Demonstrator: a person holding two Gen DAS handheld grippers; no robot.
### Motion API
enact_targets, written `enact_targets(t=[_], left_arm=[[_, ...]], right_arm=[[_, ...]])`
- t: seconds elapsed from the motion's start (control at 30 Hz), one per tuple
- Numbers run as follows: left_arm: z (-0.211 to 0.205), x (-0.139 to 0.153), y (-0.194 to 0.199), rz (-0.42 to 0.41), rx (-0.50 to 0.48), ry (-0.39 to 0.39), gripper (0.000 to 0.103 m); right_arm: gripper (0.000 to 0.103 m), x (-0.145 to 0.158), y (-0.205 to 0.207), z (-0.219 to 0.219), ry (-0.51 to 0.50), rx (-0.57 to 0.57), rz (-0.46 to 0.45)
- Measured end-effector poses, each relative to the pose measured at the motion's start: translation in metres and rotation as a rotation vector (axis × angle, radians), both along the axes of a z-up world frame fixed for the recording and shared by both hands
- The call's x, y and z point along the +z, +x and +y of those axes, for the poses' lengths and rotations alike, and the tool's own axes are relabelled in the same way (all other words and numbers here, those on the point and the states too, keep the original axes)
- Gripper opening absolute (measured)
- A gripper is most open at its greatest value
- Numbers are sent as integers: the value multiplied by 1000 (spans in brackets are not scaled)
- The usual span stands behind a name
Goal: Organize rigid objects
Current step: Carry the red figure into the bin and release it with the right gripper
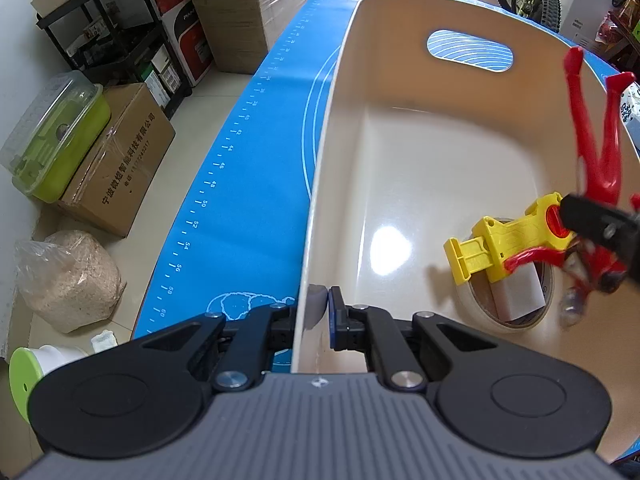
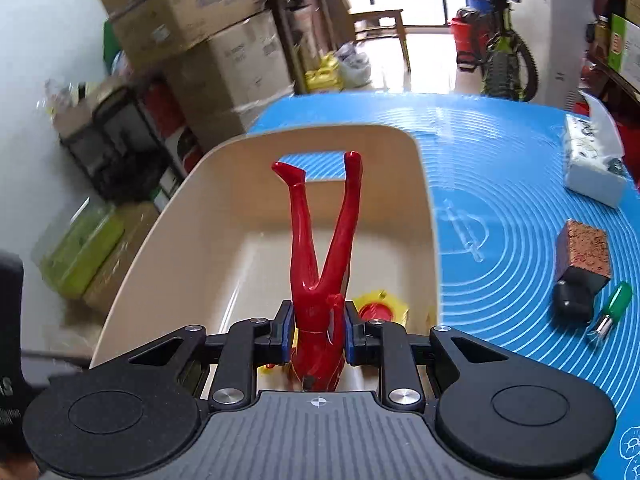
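The right gripper is clamped on the red figure's torso, legs pointing up, over the near end of the cream bin. The left gripper pinches the bin's near-left wall; inside lie a yellow toy and a tape roll.

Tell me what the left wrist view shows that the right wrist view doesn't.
Left wrist only: the left claw pinching the bin's wall, and a tape roll inside.
Right wrist only: a tissue pack, a brown block and a green-handled tool on the mat.
Both: cream bin, red figure in the right claw, yellow toy.
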State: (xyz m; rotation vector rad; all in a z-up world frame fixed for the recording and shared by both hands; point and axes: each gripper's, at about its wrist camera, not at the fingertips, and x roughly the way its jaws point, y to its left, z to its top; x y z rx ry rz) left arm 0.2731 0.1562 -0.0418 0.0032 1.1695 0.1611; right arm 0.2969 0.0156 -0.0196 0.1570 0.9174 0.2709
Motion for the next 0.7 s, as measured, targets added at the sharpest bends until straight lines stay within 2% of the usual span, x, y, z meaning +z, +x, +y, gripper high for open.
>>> enact_targets(t=[0.13, 0.2, 0.23, 0.27, 0.3, 0.37, 0.53, 0.7], left_arm=[[0, 0, 0, -1, -1, 1, 11], [-1, 0, 0, -1, -1, 0, 11], [-1, -1, 1, -1, -1, 1, 11], [-1, -1, 1, -1, -1, 1, 11], [-1, -1, 1, -1, -1, 0, 11], [-1, -2, 1, 0, -1, 0, 11], [-1, -1, 1, -1, 1, -3, 11], [0, 0, 0, -1, 2, -6, 11]], right_arm=[[34, -5, -3, 10, -34, 52, 27], [44, -3, -7, 9, -36, 51, 16], [46, 0, -9, 8, -29, 52, 3], [52, 3, -11, 6, -30, 53, -10], [65, 7, -13, 5, -36, 50, -25], [73, 16, -16, 0, -34, 38, -56], [79, 33, -23, -21, -19, 12, -82], [85, 42, -34, -49, -56, -16, -100]])
